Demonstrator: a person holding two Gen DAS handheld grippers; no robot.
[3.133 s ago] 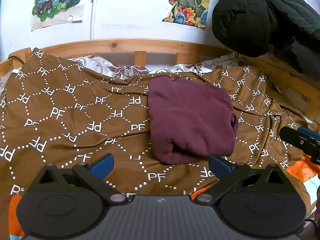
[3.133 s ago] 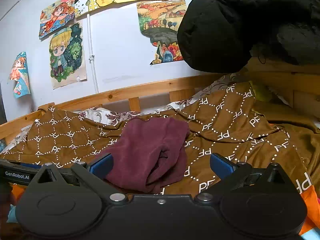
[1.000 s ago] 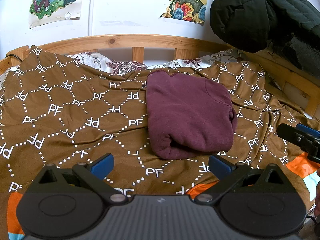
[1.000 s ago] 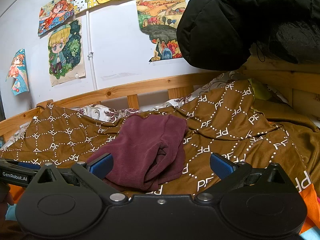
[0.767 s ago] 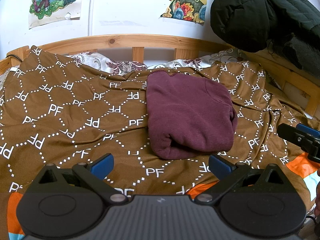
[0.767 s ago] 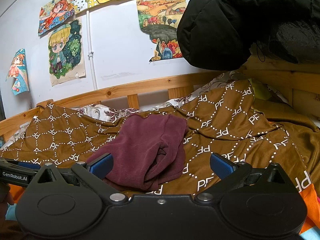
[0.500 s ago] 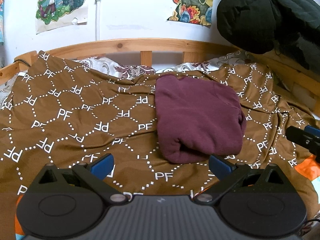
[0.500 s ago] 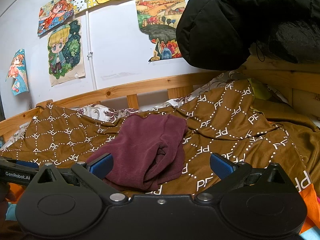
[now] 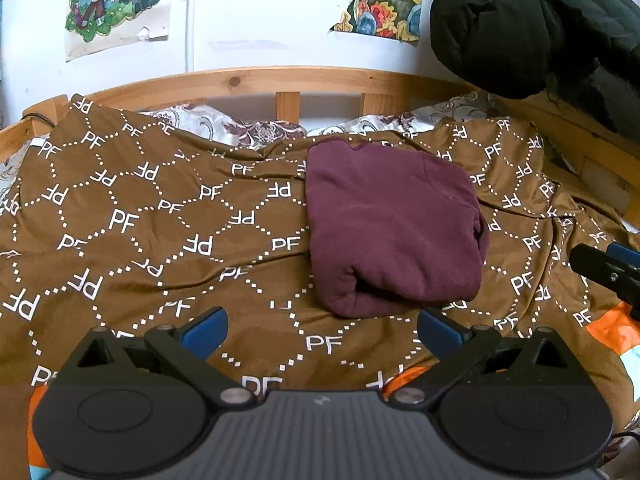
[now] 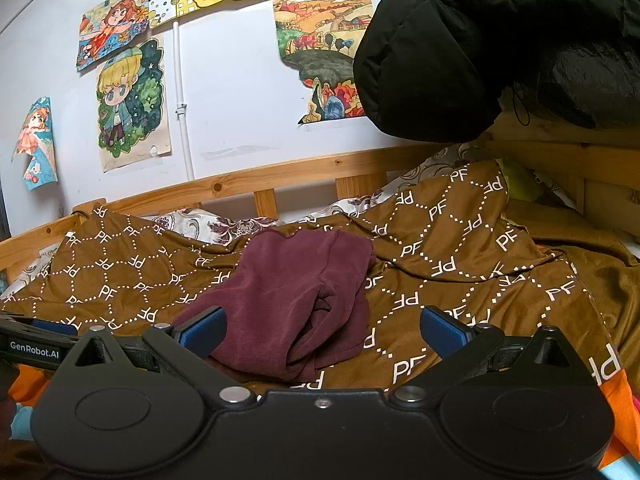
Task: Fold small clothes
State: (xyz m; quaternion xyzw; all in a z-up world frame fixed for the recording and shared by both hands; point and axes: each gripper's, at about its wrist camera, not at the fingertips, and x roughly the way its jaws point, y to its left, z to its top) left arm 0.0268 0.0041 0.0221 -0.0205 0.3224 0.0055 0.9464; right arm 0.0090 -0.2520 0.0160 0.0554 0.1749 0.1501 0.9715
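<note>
Folded maroon garment (image 9: 394, 232) on brown "PF"-print blanket (image 9: 132, 216), "GenRobot.AI" on left gripper (image 9: 322, 330) – both grippers' jaws released, right gripper (image 10: 322, 330)

A brown blanket (image 9: 168, 220) printed with white "PF" letters inside dotted diamonds is spread over the bed, and a floral sheet (image 9: 248, 128) in white and maroon shows along its far edge, with orange fabric (image 9: 612, 326) showing at its near right edge. Behind them runs a wooden bed rail (image 9: 280, 78) with short upright slats, set against a white wall with a thin white pipe (image 10: 182, 108) running down it. Colourful cartoon drawings (image 10: 130, 102) are stuck to the wall, and a bulky black padded jacket (image 10: 480, 48) hangs at the upper right above a wooden ledge (image 10: 560, 148).
</note>
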